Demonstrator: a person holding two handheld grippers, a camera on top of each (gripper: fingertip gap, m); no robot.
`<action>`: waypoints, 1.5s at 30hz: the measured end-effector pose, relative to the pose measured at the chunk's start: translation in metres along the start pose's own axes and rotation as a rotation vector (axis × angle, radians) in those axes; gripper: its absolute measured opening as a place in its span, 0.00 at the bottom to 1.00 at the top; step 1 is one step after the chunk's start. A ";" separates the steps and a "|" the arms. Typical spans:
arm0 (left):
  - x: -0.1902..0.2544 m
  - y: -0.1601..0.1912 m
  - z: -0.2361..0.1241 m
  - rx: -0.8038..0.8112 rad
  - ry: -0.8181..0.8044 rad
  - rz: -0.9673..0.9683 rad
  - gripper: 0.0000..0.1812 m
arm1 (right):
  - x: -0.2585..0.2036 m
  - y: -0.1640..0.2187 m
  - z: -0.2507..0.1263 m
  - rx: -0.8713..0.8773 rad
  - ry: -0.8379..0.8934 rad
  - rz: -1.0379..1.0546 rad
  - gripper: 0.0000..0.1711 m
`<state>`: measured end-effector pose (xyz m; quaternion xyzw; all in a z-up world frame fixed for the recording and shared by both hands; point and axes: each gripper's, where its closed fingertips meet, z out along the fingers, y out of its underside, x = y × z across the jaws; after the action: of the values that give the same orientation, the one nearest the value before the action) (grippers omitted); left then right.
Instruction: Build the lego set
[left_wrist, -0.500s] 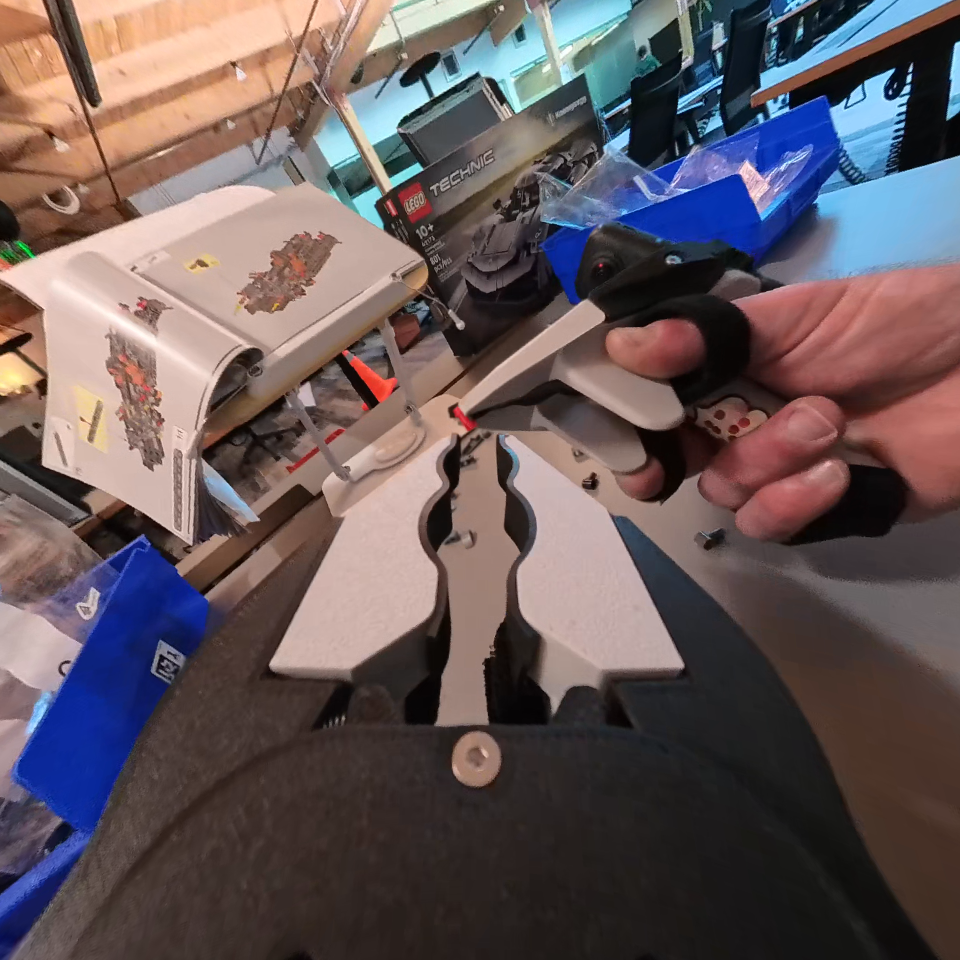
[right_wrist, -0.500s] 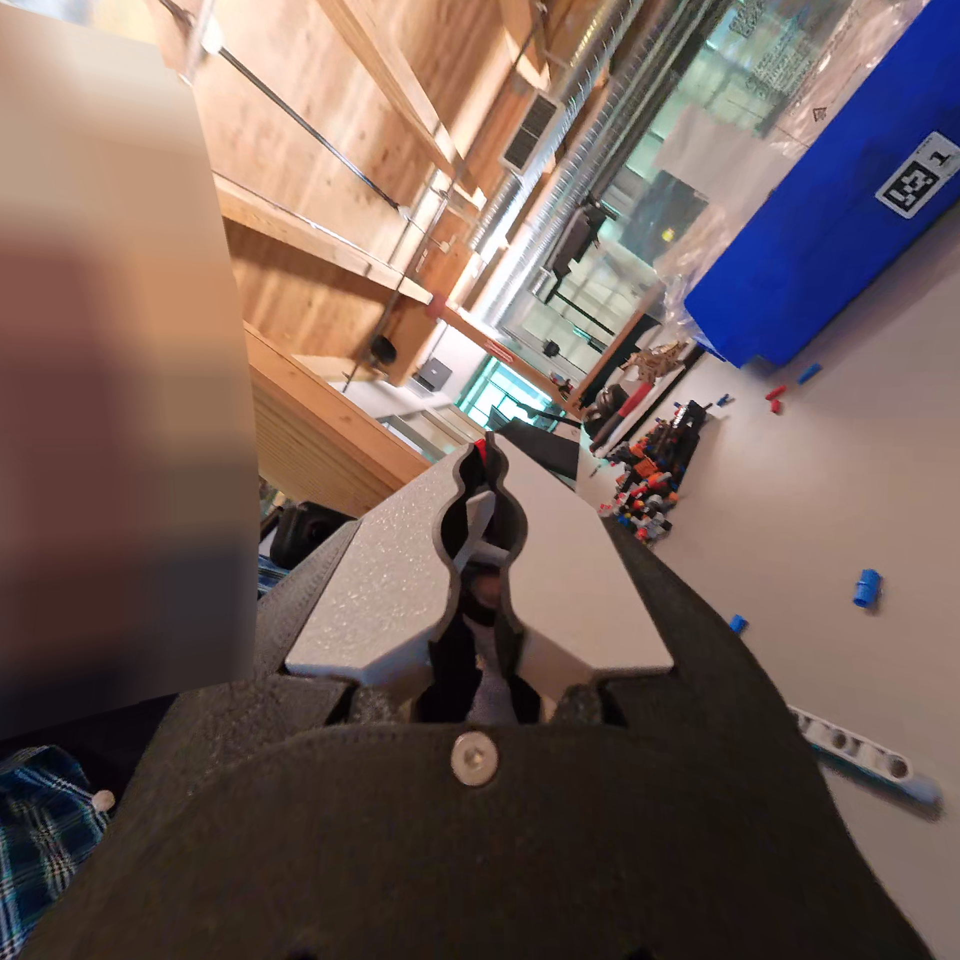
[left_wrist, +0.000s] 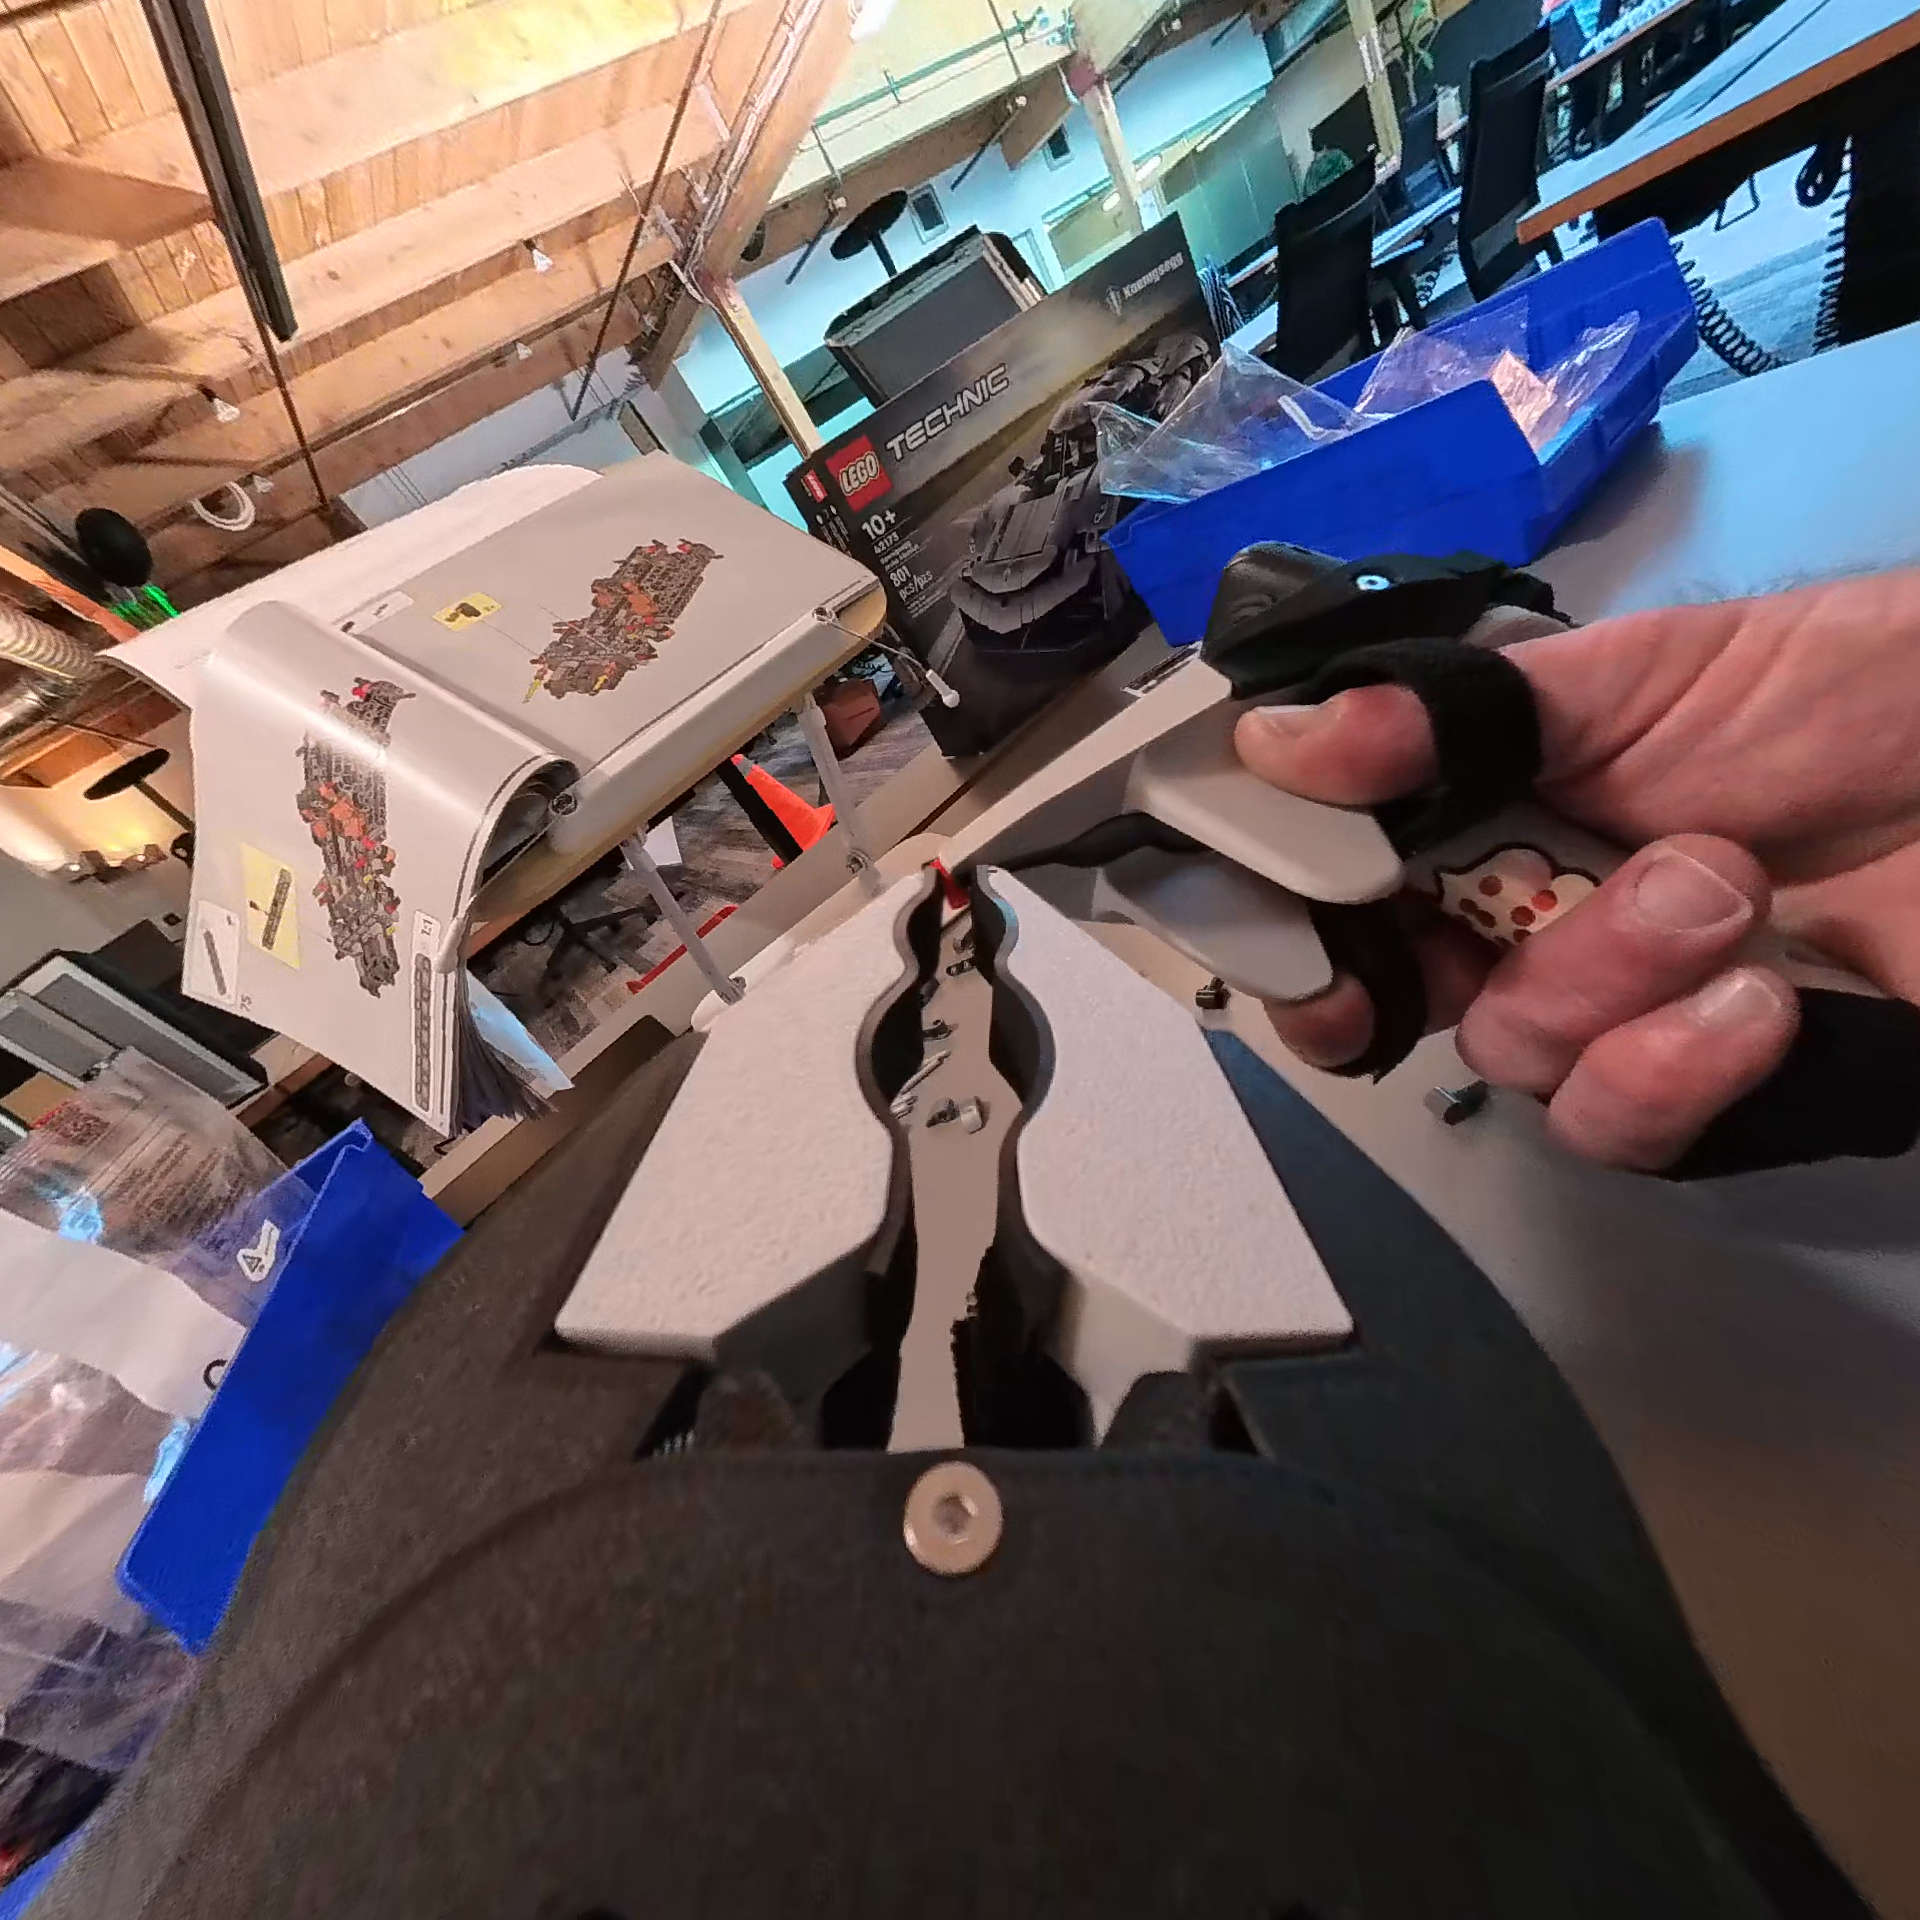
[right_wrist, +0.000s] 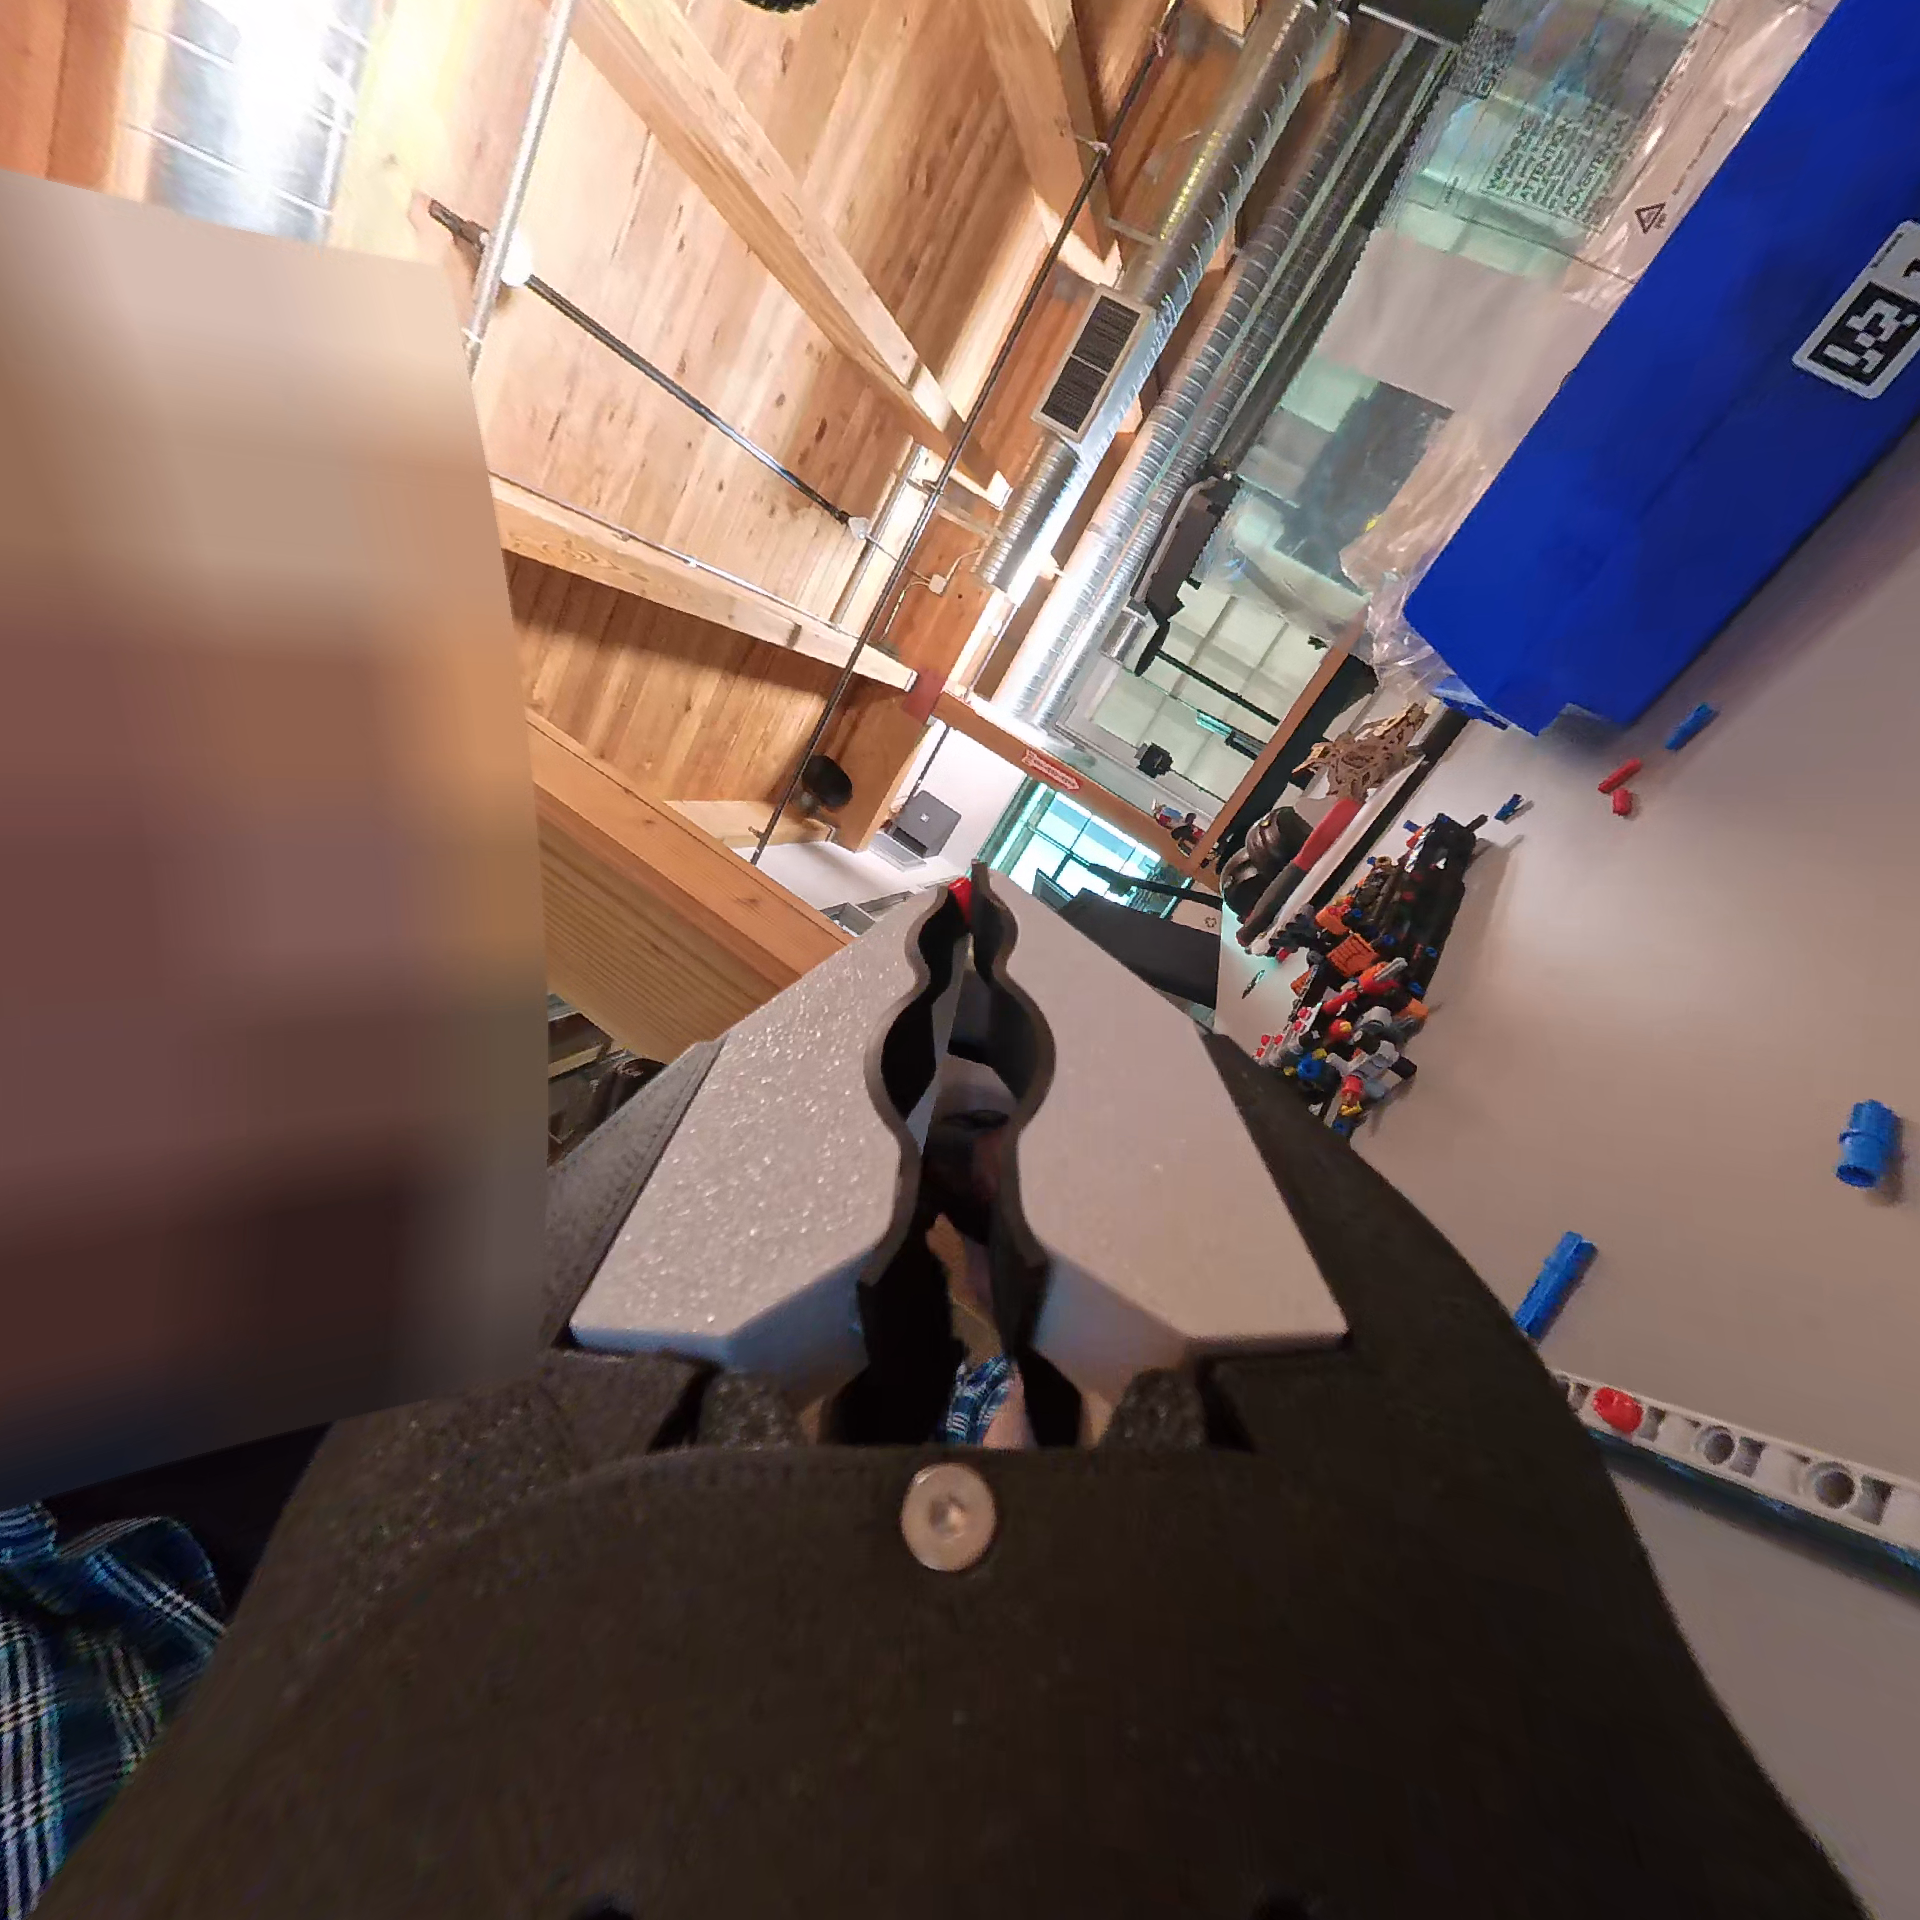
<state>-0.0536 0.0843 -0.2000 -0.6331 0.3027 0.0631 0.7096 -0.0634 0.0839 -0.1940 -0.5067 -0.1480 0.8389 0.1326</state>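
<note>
The jaws of both tools meet tip to tip around one small red piece (left_wrist: 948, 889). The left gripper (left_wrist: 958, 896) has its jaws drawn narrow, nearly touching at the tips, with the red piece caught between them. The right gripper (left_wrist: 971, 854) comes in from the right side of that piece, held in a hand (left_wrist: 1621, 883), its long thin jaws pressed together with their point at the same red piece. So the piece lies straight ahead of the left jaws and at the very end of the right ones — neither is nearer. Its long axis is too small to tell.

The right wrist view shows its own gripper (right_wrist: 971, 902) closed on the red piece (right_wrist: 962, 896), lifted off the desk (right_wrist: 1704, 1039). Well beyond the red piece on the desk stands the half-built model (right_wrist: 1361, 977), with loose blue pins (right_wrist: 1865, 1143) and a grey beam (right_wrist: 1756, 1455) — none of this appears in the left view. The left view alone shows the open instruction book (left_wrist: 499, 707), the set's box (left_wrist: 997, 520) and a blue bin (left_wrist: 1434, 457) behind the piece.

I judge this a handover or a re-grip.
</note>
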 end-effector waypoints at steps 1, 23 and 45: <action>0.001 0.000 0.000 -0.002 0.003 0.011 0.02 | 0.000 0.001 -0.001 -0.006 0.006 -0.008 0.00; 0.015 -0.010 -0.005 0.018 0.133 0.044 0.06 | -0.010 0.002 -0.015 -0.125 0.101 -0.128 0.00; 0.015 -0.011 -0.004 0.040 0.048 0.107 0.02 | -0.012 0.006 -0.016 -0.036 0.036 -0.025 0.00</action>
<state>-0.0375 0.0742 -0.1985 -0.6031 0.3544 0.0796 0.7102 -0.0444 0.0759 -0.1937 -0.5223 -0.1667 0.8251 0.1367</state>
